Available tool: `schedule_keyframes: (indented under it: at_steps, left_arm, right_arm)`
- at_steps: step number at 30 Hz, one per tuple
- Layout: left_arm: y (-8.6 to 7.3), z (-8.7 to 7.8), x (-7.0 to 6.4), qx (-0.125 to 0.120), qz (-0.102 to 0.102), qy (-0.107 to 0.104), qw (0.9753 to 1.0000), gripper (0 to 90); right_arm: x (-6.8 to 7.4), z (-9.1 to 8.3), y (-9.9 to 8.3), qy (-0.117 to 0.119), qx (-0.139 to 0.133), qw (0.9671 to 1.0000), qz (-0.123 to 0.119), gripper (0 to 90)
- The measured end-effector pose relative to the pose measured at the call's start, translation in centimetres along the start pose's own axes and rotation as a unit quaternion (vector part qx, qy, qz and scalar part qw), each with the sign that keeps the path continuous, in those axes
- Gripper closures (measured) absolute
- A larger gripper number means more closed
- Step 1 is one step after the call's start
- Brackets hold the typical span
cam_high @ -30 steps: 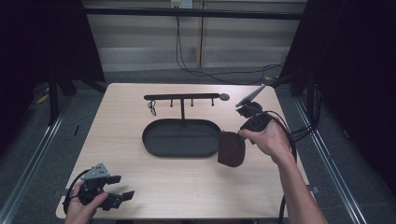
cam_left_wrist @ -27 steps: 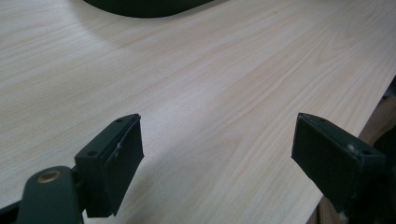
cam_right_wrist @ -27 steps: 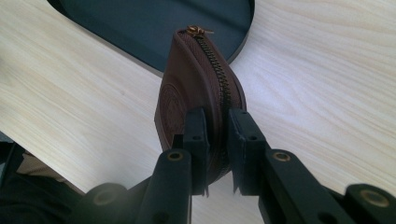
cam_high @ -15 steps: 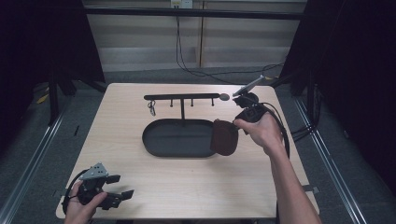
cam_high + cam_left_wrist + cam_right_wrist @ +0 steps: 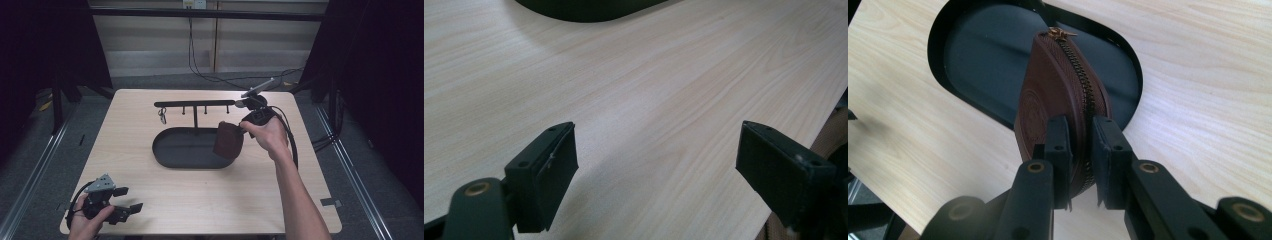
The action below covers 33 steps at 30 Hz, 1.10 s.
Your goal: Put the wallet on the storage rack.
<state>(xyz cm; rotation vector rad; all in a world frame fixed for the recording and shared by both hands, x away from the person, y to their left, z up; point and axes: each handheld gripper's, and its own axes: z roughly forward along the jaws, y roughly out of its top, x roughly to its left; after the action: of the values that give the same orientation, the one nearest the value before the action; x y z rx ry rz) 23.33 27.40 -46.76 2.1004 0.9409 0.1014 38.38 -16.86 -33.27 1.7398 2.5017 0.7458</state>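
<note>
Over the tray's right end, high view: my right gripper (image 5: 243, 126) holds one brown pouch (image 5: 227, 141) hanging above the black tray (image 5: 172, 150); one hook rack (image 5: 194, 104) behind. Left gripper (image 5: 125, 210) sits at the tabletop's near-left corner, well apart.

Left gripper view: jaws wide apart, bare tabletop (image 5: 649, 90).

Right gripper view: jaws clamped on the pouch's zipper edge, long axis pointing away, tray directly below.

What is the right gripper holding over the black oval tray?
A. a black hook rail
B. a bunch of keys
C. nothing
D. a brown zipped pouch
D: the right gripper is clamped on the edge of a brown zipped pouch, hanging above the black oval tray.
</note>
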Motion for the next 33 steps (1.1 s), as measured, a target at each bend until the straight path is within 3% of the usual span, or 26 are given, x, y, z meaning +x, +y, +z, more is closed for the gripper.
schedule_keyframes:
  at_steps: [16, 25, 33]
  left_arm:
    - [0.0, 0.0, 0.1, 0.001, 0.000, 0.001, 1.0000, 16.7]
    - [0.0, -0.1, 0.1, 0.000, 0.001, 0.004, 1.0000, 16.7]
    - [0.0, -0.3, 0.2, -0.003, 0.001, 0.006, 1.0000, 16.6]
  right_arm:
    - [-0.9, 1.9, 0.9, 0.027, -0.021, 0.9988, 0.034, 78.9]
    - [-1.9, 3.7, 0.6, 0.051, -0.038, 0.9956, 0.070, 79.3]
    - [-2.5, 5.5, 0.2, 0.065, -0.040, 0.9934, 0.085, 79.3]
